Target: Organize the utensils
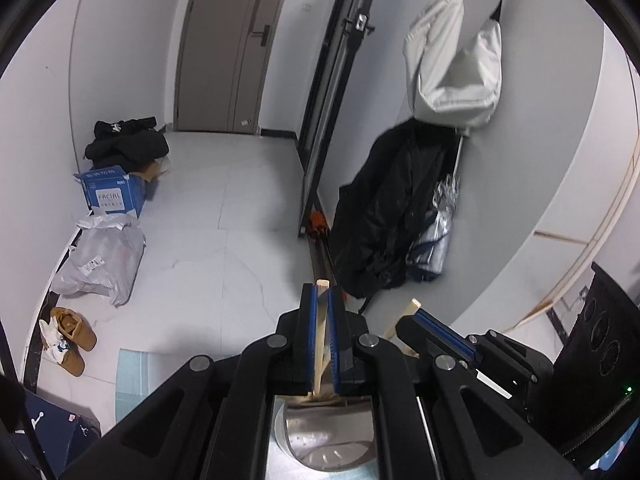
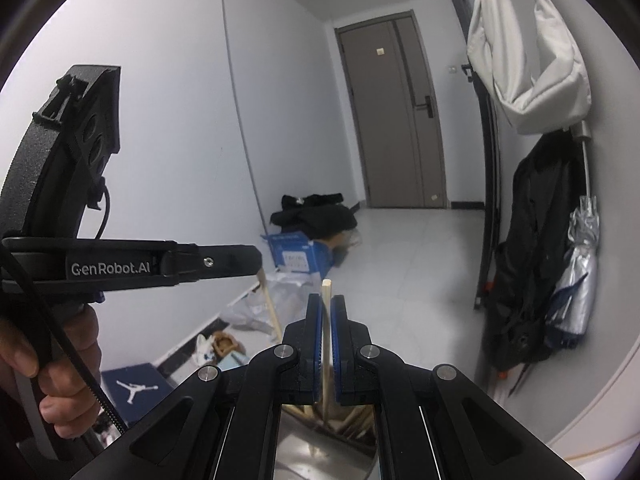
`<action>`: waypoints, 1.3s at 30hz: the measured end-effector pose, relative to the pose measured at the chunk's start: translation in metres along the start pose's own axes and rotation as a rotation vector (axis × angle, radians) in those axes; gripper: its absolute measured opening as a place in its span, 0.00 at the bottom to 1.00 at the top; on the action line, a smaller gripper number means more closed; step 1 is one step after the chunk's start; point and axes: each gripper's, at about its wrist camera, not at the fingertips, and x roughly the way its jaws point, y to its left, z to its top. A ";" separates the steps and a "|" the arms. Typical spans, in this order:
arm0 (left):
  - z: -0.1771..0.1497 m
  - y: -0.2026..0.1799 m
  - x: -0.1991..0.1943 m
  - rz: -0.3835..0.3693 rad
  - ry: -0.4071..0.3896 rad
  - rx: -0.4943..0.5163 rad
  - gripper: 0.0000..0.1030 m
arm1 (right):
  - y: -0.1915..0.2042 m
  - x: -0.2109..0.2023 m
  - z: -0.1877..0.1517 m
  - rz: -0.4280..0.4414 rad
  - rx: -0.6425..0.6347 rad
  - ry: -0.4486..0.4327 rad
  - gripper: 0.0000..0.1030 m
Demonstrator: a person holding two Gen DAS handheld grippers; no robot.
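Observation:
My left gripper (image 1: pixel 323 300) is shut on a pale wooden chopstick (image 1: pixel 320 340) that stands between its blue pads, its top end just above the fingertips. My right gripper (image 2: pixel 326 304) is shut on another wooden chopstick (image 2: pixel 327 320), also upright. Both chopsticks reach down toward a shiny metal holder (image 1: pixel 324 440) under the grippers; in the right wrist view the holder (image 2: pixel 320 444) has several more sticks in it. The right gripper shows in the left wrist view (image 1: pixel 416 314) with its chopstick (image 1: pixel 406 312) tilted. The left gripper shows in the right wrist view (image 2: pixel 256 260).
A hallway floor lies ahead with a blue box (image 1: pixel 114 196), grey bags (image 1: pixel 100 260), brown shoes (image 1: pixel 72 332) and black clothes (image 1: pixel 128 144) at the left wall. A black coat (image 1: pixel 384 216), an umbrella (image 2: pixel 576 272) and a white bag (image 1: pixel 456 68) hang at the right wall.

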 end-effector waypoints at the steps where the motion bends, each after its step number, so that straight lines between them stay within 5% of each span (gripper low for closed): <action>1: -0.001 0.000 0.002 -0.005 0.006 -0.001 0.02 | 0.001 0.001 -0.003 -0.001 0.000 0.011 0.03; 8: -0.010 0.007 0.010 0.024 0.064 -0.024 0.02 | 0.007 0.010 -0.025 0.004 -0.029 0.112 0.03; 17: -0.022 0.015 0.016 -0.081 0.149 -0.089 0.04 | 0.006 0.012 -0.043 0.026 -0.006 0.227 0.06; 19: -0.022 0.015 0.011 -0.071 0.155 -0.086 0.11 | 0.008 0.006 -0.043 0.023 -0.007 0.235 0.11; 21: -0.023 0.015 0.001 -0.049 0.129 -0.092 0.38 | 0.010 -0.006 -0.045 0.013 -0.011 0.222 0.21; 23: -0.024 0.017 -0.012 -0.059 0.086 -0.110 0.51 | 0.012 -0.016 -0.046 0.004 -0.009 0.207 0.34; 29: -0.031 0.008 -0.054 0.016 -0.037 -0.113 0.72 | 0.017 -0.050 -0.048 -0.038 -0.002 0.157 0.47; 32: -0.036 0.003 -0.076 0.060 -0.109 -0.102 0.82 | 0.023 -0.071 -0.045 -0.070 -0.002 0.106 0.65; 39: -0.049 -0.007 -0.106 0.132 -0.230 -0.093 0.98 | 0.044 -0.109 -0.043 -0.091 -0.019 -0.003 0.74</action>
